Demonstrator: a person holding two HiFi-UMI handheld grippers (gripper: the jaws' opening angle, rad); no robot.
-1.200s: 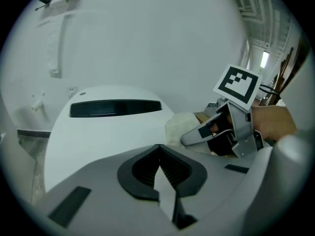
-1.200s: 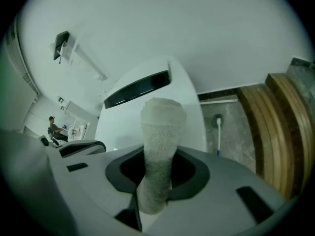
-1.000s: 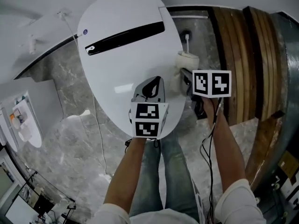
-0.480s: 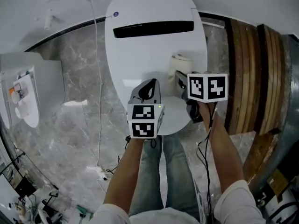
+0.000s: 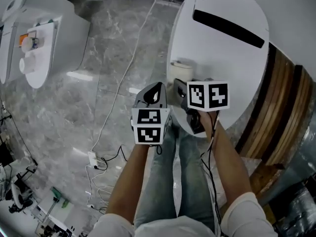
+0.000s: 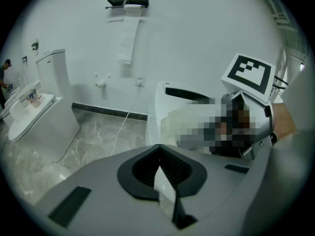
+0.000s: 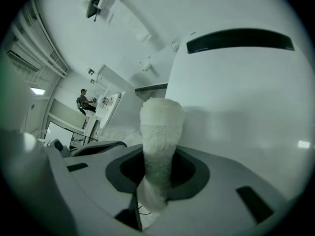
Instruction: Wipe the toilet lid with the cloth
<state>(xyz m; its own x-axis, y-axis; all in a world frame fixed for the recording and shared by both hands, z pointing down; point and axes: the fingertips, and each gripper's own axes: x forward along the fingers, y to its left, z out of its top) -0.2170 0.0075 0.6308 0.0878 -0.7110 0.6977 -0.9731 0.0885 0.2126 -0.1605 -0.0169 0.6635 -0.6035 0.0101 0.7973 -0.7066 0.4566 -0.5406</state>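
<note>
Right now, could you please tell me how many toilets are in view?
2. The nearer toilet is at the head view's upper right, by the cloth; the farther toilet stands at upper left. Others may be out of frame.

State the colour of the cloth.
The cloth is white; the right gripper view shows it best.

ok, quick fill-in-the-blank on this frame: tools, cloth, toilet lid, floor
1. The right tool is shut on a rolled white ___.
2. The left tool has its jaws ___, with nothing between them.
3. The toilet lid carries a long ___ strip.
4. Across the marble floor runs a white ___.

Missing words: cloth; shut; black; cable.
</note>
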